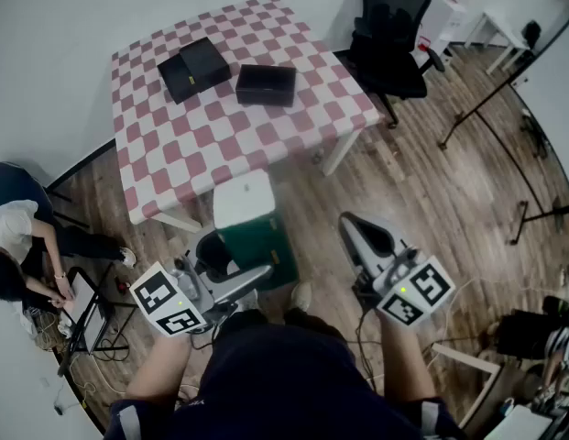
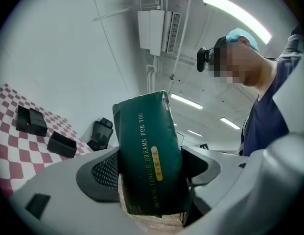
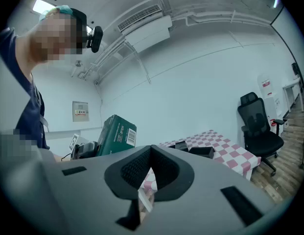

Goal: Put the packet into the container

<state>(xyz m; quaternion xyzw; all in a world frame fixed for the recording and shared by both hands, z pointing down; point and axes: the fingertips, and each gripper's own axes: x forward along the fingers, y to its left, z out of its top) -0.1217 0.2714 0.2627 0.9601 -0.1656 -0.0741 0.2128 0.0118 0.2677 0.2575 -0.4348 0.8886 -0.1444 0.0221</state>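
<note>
left gripper [image 1: 236,282] clamps the green packet [image 2: 147,146] upright; right gripper [image 3: 151,155] is pinched closed, empty. keep the packet steady while reaching the black container [image 1: 266,84], well apart.

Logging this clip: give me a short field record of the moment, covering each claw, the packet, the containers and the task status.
left claw: closed on the green packet, which sticks out past the pads
right claw: shut, nothing in it
packet position: held in the air, short of the checked table
black containers: two, and, both on the table, apart from each other
task status: packet in hand, not yet in a container
</note>
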